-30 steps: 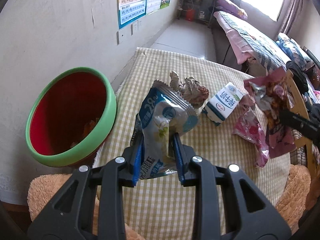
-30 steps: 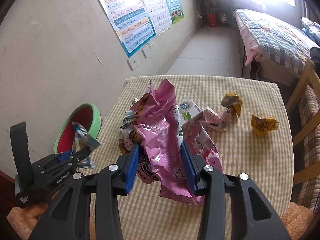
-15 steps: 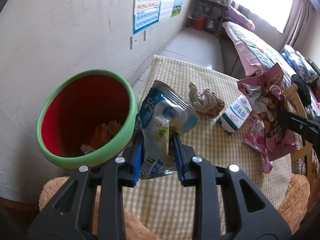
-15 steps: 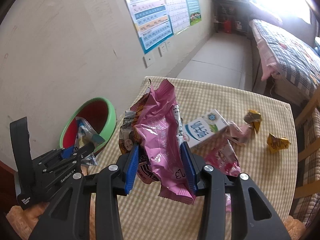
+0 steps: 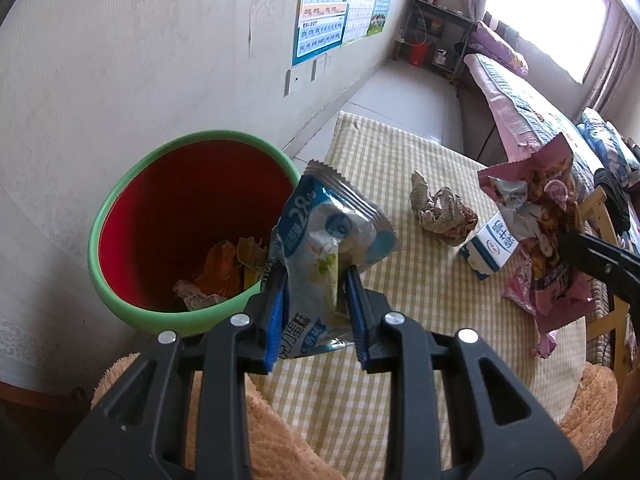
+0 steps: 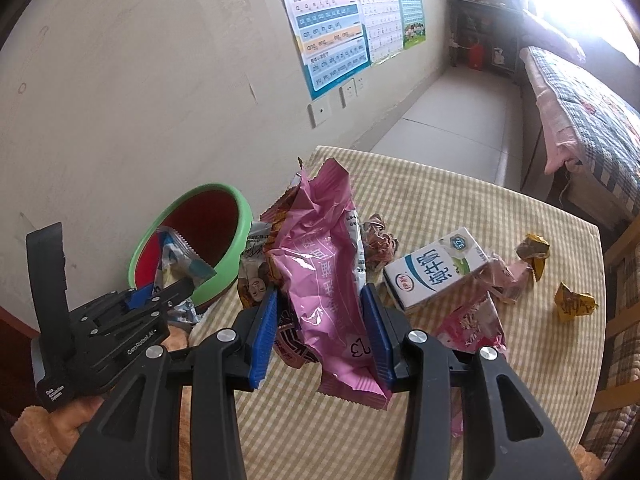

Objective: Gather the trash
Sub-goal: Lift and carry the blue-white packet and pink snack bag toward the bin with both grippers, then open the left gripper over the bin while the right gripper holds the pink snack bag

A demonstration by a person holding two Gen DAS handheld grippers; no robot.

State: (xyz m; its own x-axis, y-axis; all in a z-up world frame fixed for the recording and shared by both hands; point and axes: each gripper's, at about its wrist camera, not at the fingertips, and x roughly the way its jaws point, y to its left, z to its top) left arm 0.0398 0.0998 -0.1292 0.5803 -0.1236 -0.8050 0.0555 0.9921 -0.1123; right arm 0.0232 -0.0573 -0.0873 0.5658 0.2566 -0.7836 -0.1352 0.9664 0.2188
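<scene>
1 green-rimmed bin (image 5: 120,304), 1 milk carton (image 6: 436,268), 2 yellow crumpled wrappers (image 6: 574,302), 1 blue-and-white wrapper (image 5: 328,248), 1 big pink wrapper (image 6: 332,280), 1 crumpled brown wad (image 5: 444,214)

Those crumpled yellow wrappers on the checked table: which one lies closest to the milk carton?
The darker yellow wrapper, farther from the camera, lies nearer the milk carton. The brighter yellow wrapper sits alone towards the table's right edge.
</scene>
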